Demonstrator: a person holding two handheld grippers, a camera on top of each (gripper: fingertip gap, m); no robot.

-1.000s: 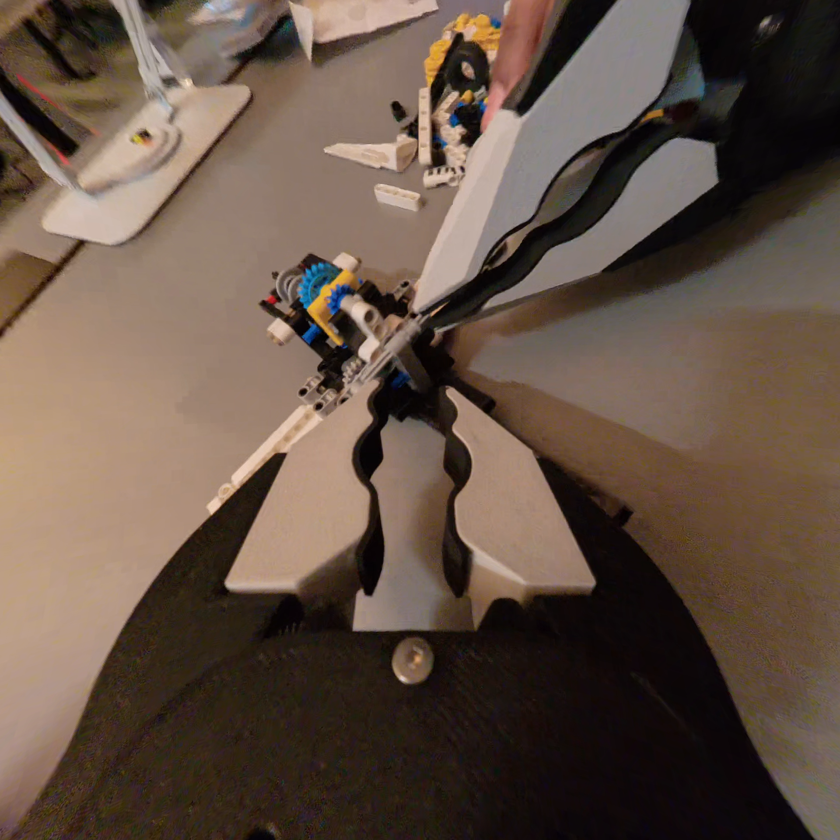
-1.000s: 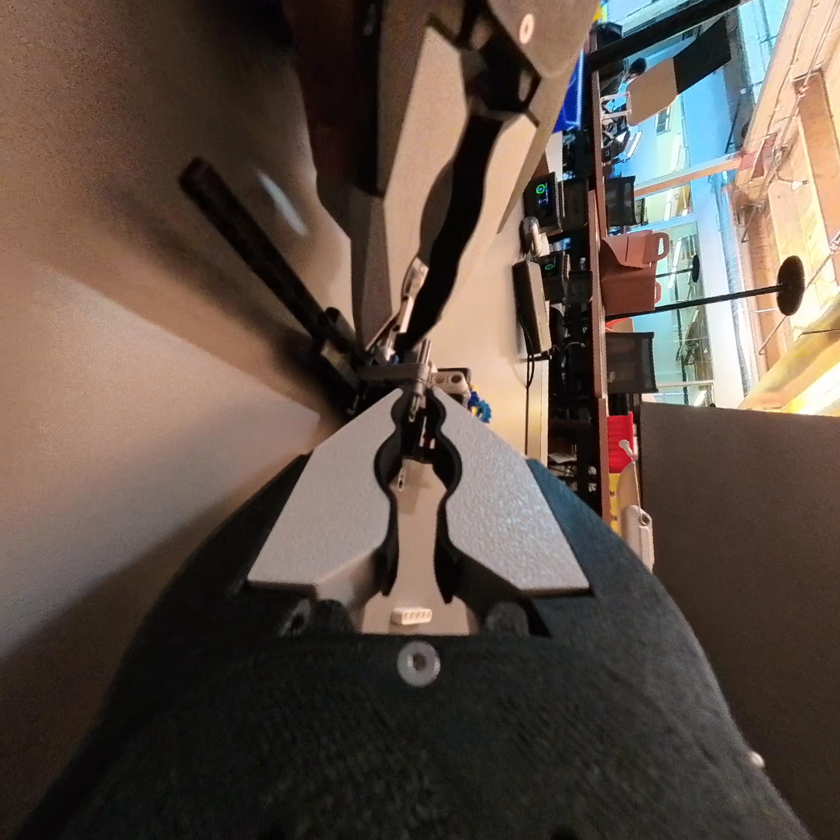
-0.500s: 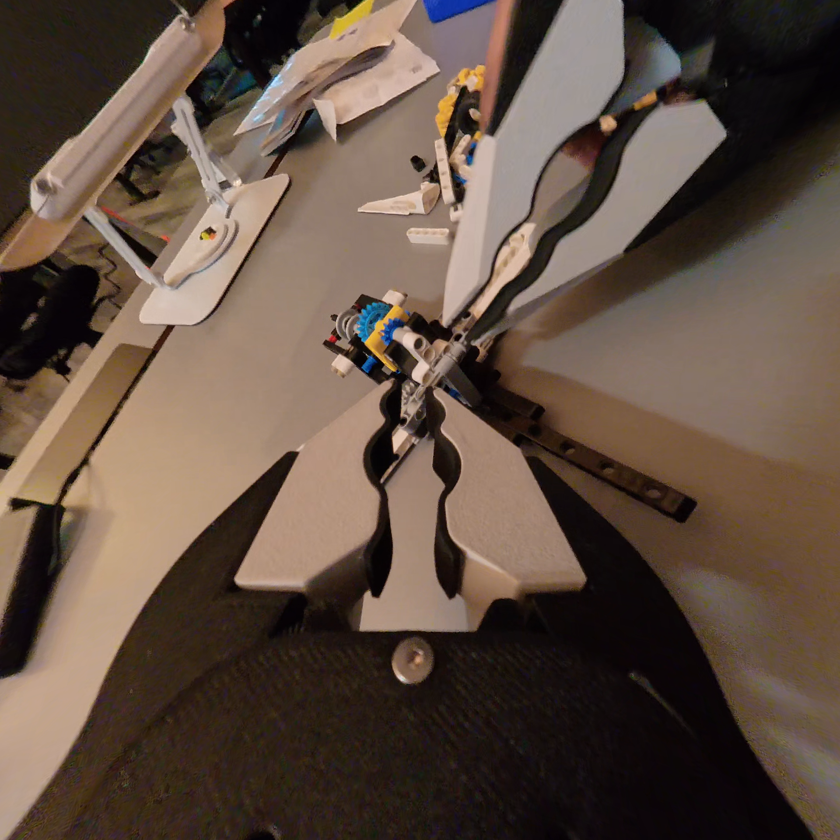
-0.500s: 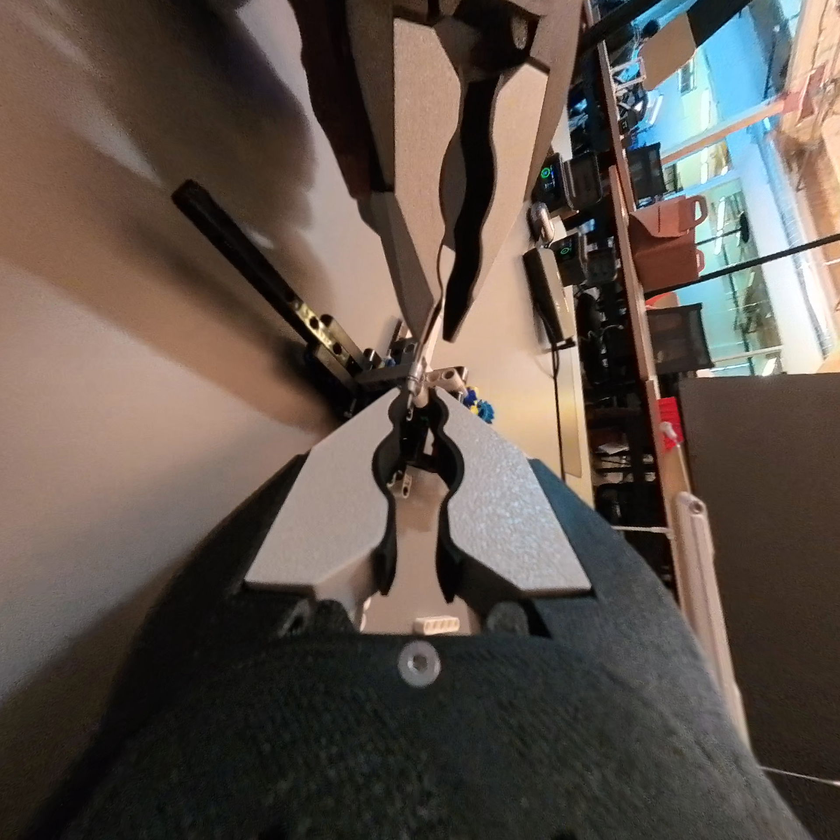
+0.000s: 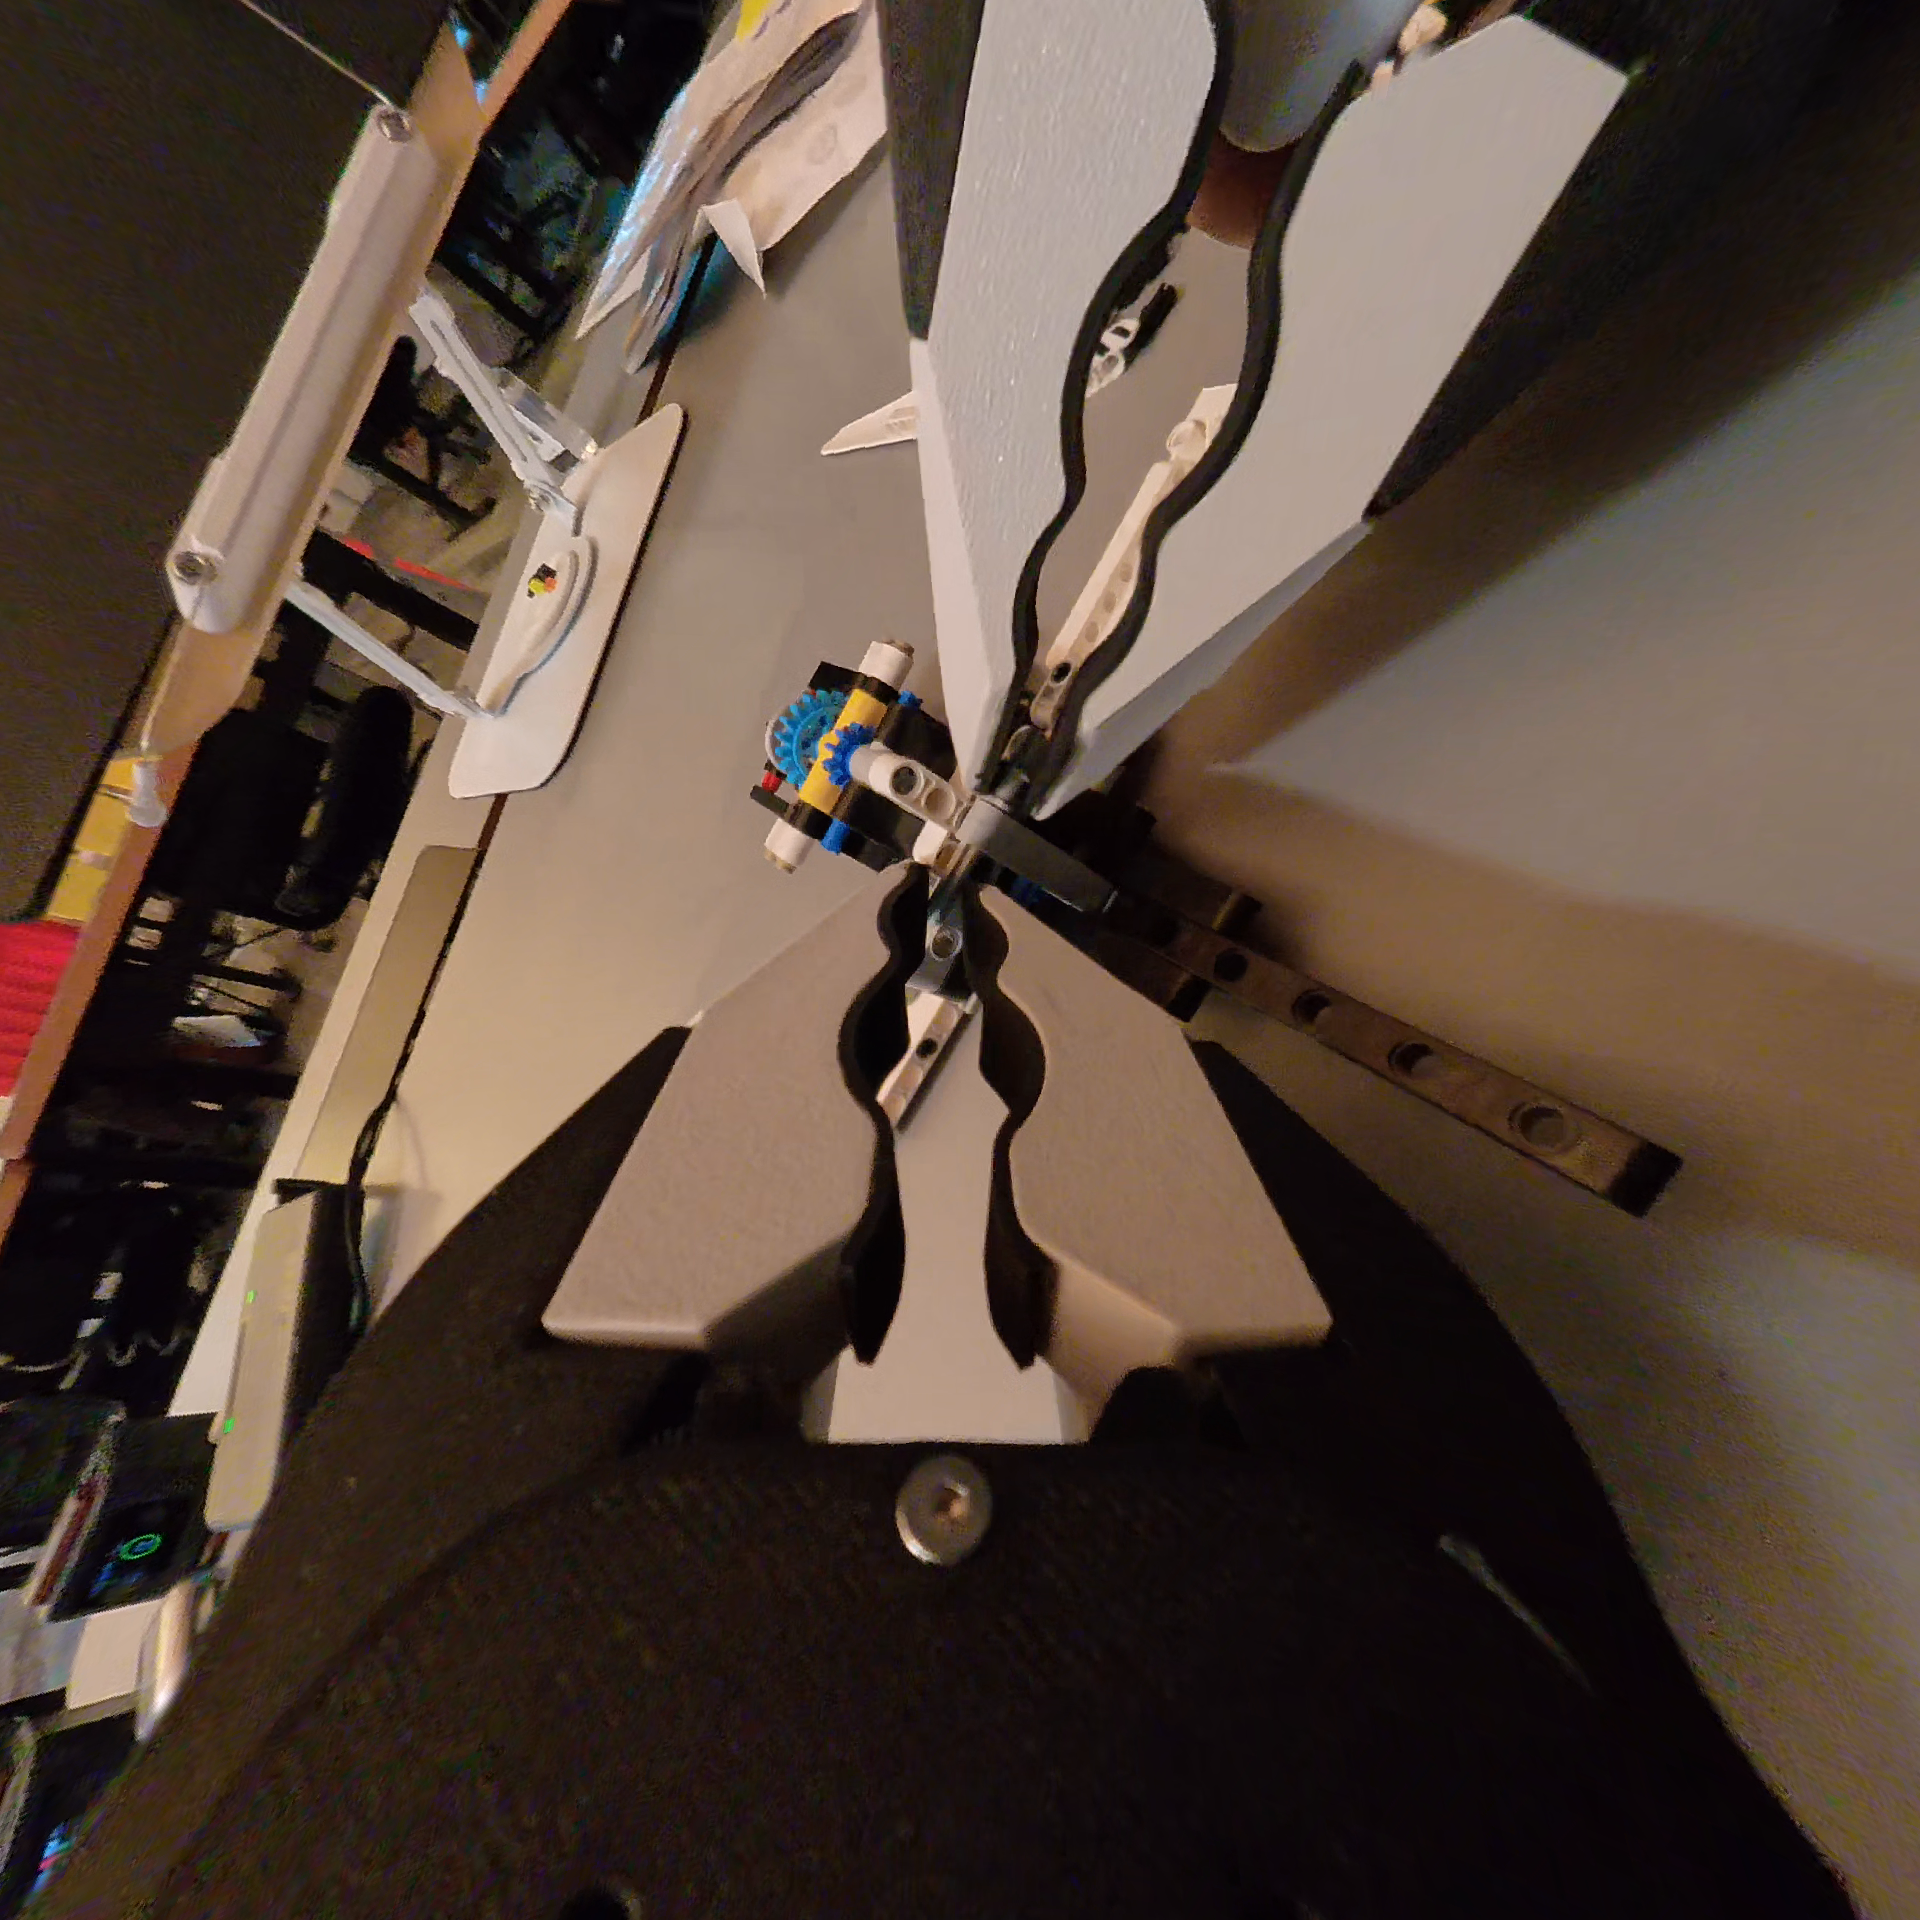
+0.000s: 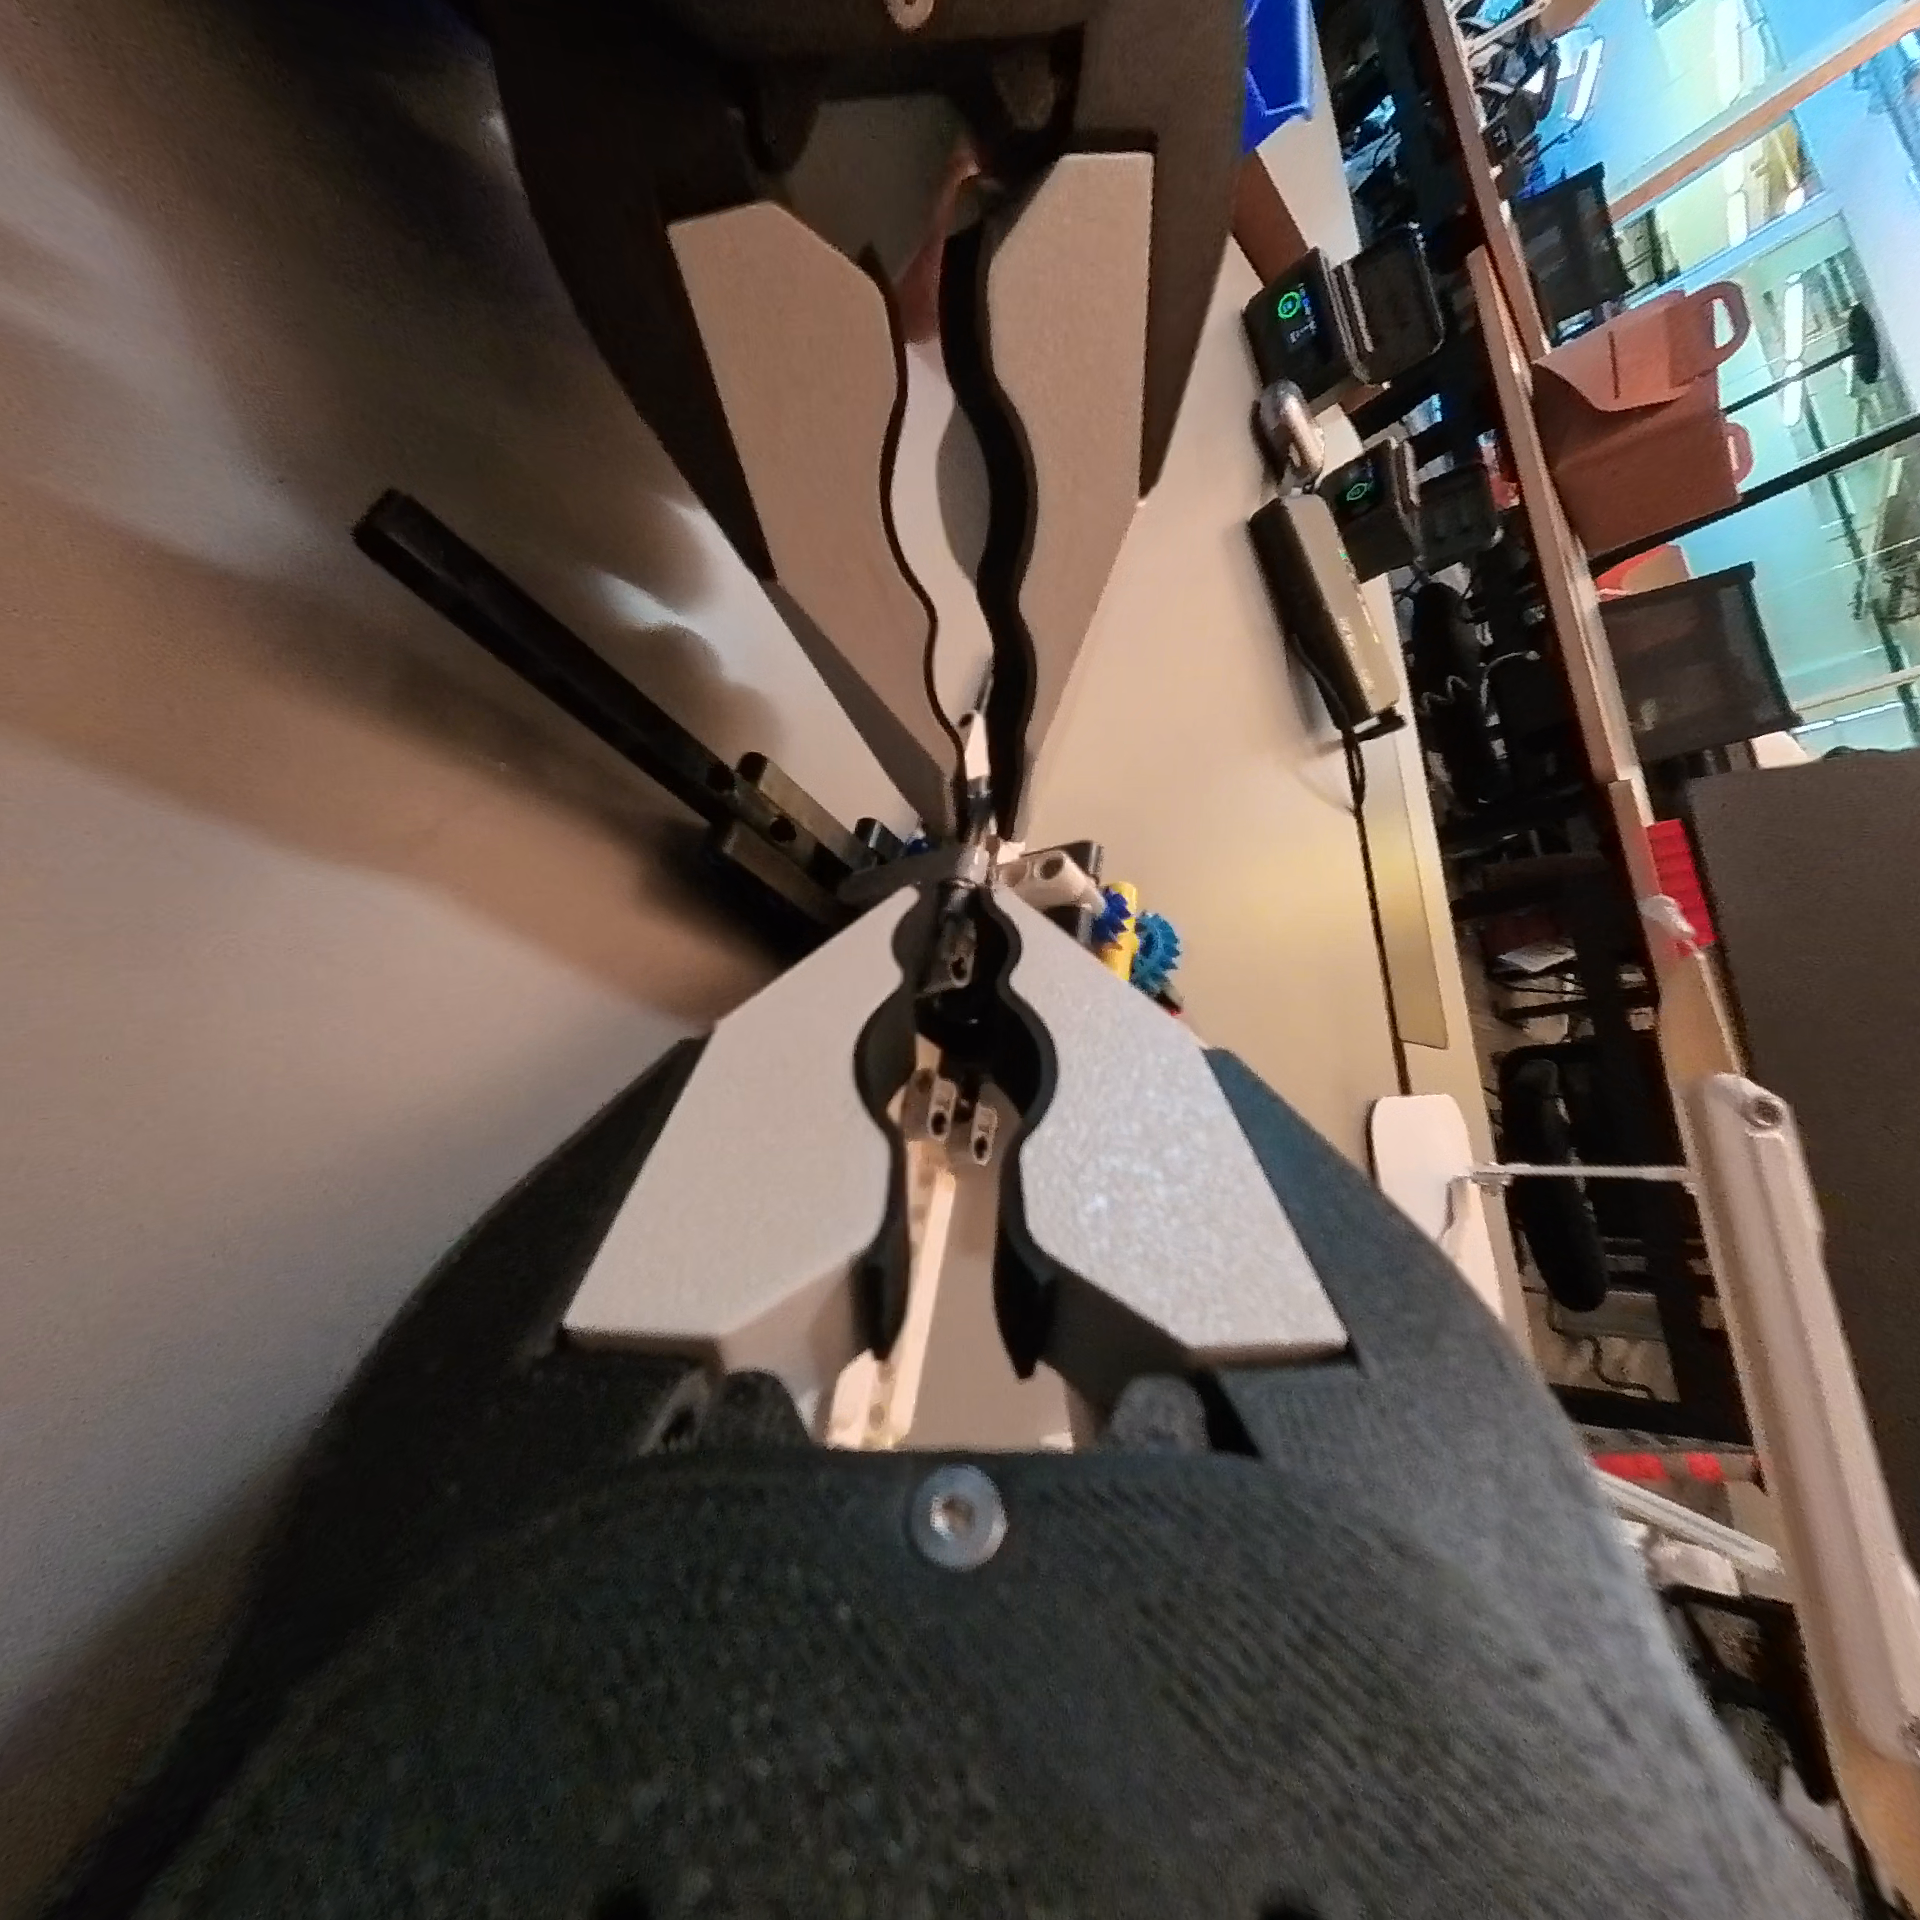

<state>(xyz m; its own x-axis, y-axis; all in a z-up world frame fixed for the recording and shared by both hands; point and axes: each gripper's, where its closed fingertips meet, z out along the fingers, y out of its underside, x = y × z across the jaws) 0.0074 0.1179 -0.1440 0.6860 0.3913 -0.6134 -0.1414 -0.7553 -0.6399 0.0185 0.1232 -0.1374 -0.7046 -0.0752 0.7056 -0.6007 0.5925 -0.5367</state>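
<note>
Item: toy brick assembly [image 5: 862,769], black frame with blue gears, a yellow sleeve and white pins, held above the grey table [image 5: 665,935].

Left gripper [image 5: 940,914]: jaws narrowed onto a grey link of the assembly.

Right gripper [image 6: 961,909]: jaws narrowed onto a slim grey piece at the same joint.

Handling, judged: light, rigid plastic; press-fit joints likely separable; grip beams, not gears.

Adjacent: long black holed beam [image 5: 1382,1049].

I see a smooth, matt grey table [image 5: 727,499]. The brick assembly [image 5: 862,758] is glossy plastic. My gripper fingers [image 5: 748,1174] look matt grey with black rubbery pads, their mount rough black, its screw [image 5: 943,1507] shiny metal.
</note>
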